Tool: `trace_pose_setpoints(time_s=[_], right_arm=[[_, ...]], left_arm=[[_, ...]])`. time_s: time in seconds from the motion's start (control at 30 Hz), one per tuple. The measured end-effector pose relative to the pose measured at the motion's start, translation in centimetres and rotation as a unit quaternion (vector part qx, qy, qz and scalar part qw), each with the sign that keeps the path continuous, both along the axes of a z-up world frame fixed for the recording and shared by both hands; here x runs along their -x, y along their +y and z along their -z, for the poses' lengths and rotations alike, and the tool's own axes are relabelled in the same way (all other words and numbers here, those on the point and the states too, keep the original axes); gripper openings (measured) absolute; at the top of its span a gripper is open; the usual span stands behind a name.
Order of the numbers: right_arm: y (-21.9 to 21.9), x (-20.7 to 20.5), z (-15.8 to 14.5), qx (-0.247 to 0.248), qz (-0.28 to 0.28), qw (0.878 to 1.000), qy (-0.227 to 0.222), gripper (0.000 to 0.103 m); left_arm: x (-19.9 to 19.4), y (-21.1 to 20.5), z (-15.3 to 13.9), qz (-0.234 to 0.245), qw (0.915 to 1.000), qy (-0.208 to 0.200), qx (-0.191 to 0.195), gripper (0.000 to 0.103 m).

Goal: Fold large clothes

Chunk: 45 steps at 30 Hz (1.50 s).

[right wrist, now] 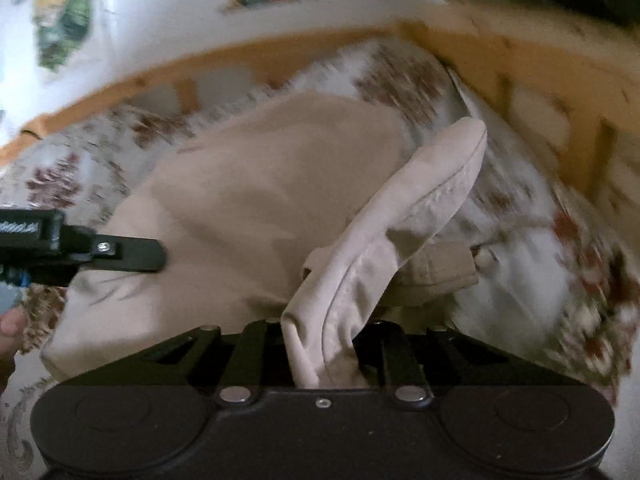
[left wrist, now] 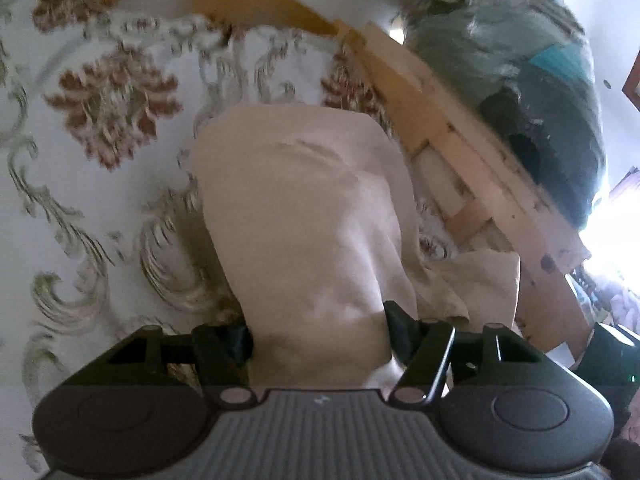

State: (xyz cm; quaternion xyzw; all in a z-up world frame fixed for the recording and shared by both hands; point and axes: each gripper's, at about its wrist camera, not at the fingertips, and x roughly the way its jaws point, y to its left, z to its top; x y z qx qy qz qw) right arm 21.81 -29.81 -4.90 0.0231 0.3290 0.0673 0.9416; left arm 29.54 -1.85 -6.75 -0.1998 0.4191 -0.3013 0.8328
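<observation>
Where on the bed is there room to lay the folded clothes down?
Free: the flowery bedspread left of the beige garment, as the left wrist view shows it. Crowded: the right side, where the garment nearly reaches the wooden rail under a pile of clothes.

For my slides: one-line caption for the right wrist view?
Right hand-held gripper pinches a fold of beige garment on a floral bedspread.

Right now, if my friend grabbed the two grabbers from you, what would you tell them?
Left gripper: wide bunch of the beige garment between its fingers.
Right gripper: pinched on a narrow fold of that garment.
The garment lies partly on the flowered bedspread, beside the wooden bed frame.
Done: both ends picked up.
Left: finish the fold, lay it flat.
</observation>
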Motion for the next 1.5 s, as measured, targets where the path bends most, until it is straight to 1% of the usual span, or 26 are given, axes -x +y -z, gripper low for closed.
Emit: trace_pose_setpoints(time_s=[0.13, 0.23, 0.27, 0.33, 0.37, 0.43, 0.5, 0.53, 0.57, 0.63, 0.7, 0.77, 0.87, 0.9, 0.97, 1.03, 1.13, 1.2, 1.23, 1.3, 1.33, 1.4, 1.5], right_arm=[[2.5, -1.0, -1.4, -0.027, -0.019, 0.997, -0.064, 0.017], [4.5, -2.4, -1.8, -0.047, -0.038, 0.994, -0.09, 0.017], [5.1, -2.9, -1.7, -0.051, -0.044, 0.994, -0.09, 0.017], [6.2, -4.3, -0.7, -0.058, -0.054, 0.994, -0.074, 0.017], [6.8, -4.8, 0.1, -0.062, -0.058, 0.995, -0.057, 0.018], [7.4, -6.0, 1.9, -0.061, -0.063, 0.996, -0.016, 0.019], [7.6, -6.5, 3.2, -0.04, -0.07, 0.997, 0.011, 0.024], [7.7, -6.2, 3.4, -0.031, -0.07, 0.997, 0.014, 0.031], [7.4, -6.2, 3.4, -0.03, -0.067, 0.997, 0.015, 0.035], [6.7, -6.3, 3.2, -0.045, -0.051, 0.997, 0.022, 0.038], [6.0, -6.3, 3.3, -0.055, -0.04, 0.997, 0.028, 0.043], [6.0, -6.1, 3.2, -0.046, -0.033, 0.998, 0.029, 0.053], [5.6, -5.7, 3.2, -0.044, -0.027, 0.998, 0.035, 0.06], [5.5, -5.5, 3.1, -0.042, -0.025, 0.998, 0.038, 0.064], [5.4, -5.2, 2.9, -0.034, -0.016, 0.998, 0.042, 0.08], [5.2, -4.6, 2.6, -0.029, -0.013, 0.999, 0.04, 0.084], [4.9, -3.9, 2.1, -0.025, -0.01, 0.999, 0.041, 0.088], [4.6, -3.2, 1.6, -0.025, -0.008, 0.999, 0.032, 0.091], [4.6, -2.9, 1.2, -0.024, -0.008, 0.999, 0.024, 0.092], [4.7, -2.0, 0.3, -0.017, -0.01, 1.0, 0.005, 0.093], [4.7, -1.7, -0.2, -0.016, -0.014, 1.0, -0.005, 0.094], [4.9, -0.7, -1.3, -0.012, -0.021, 0.999, -0.031, 0.097], [5.1, 0.8, -2.6, -0.004, -0.025, 0.998, -0.065, 0.098]], left_arm=[[0.1, 3.0, -2.9, -0.029, 0.9986, -0.042, -0.015, 0.067], [-0.3, 5.7, -4.5, -0.053, 0.996, -0.065, -0.03, 0.067], [-0.5, 6.5, -4.8, -0.059, 0.9949, -0.072, -0.04, 0.067], [-0.9, 7.6, -4.7, -0.07, 0.9924, -0.079, -0.064, 0.068], [-1.2, 8.2, -4.1, -0.079, 0.9912, -0.074, -0.076, 0.068], [-1.9, 8.8, -2.6, -0.092, 0.9899, -0.045, -0.098, 0.068], [-2.4, 8.8, -0.7, -0.099, 0.988, -0.014, -0.117, 0.07], [-2.3, 8.9, -0.1, -0.102, 0.9871, -0.011, -0.123, 0.072], [-2.0, 9.0, 0.1, -0.103, 0.9871, -0.014, -0.122, 0.072], [-1.8, 9.1, -0.1, -0.103, 0.9879, -0.012, -0.116, 0.073], [-1.7, 8.8, -0.2, -0.102, 0.9872, -0.007, -0.123, 0.073], [-1.3, 8.8, -0.1, -0.102, 0.9863, -0.006, -0.129, 0.074], [-0.6, 8.8, -0.1, -0.103, 0.9846, 0.005, -0.141, 0.077], [-0.4, 8.7, -0.2, -0.103, 0.9835, 0.007, -0.148, 0.079], [0.3, 8.2, -0.8, -0.1, 0.9794, -0.002, -0.175, 0.082], [1.2, 7.7, -1.4, -0.097, 0.976, -0.011, -0.194, 0.084], [2.3, 7.3, -2.2, -0.098, 0.9727, -0.018, -0.21, 0.085], [3.0, 7.2, -2.7, -0.101, 0.9709, -0.022, -0.216, 0.085], [3.5, 7.2, -3.0, -0.1, 0.9713, -0.026, -0.214, 0.087], [4.3, 7.2, -3.5, -0.095, 0.9746, -0.026, -0.201, 0.09], [4.9, 7.2, -3.9, -0.1, 0.9754, -0.031, -0.194, 0.09], [5.8, 7.1, -4.6, -0.109, 0.9753, -0.043, -0.188, 0.09], [7.0, 7.0, -5.9, -0.123, 0.9737, -0.064, -0.181, 0.092]])
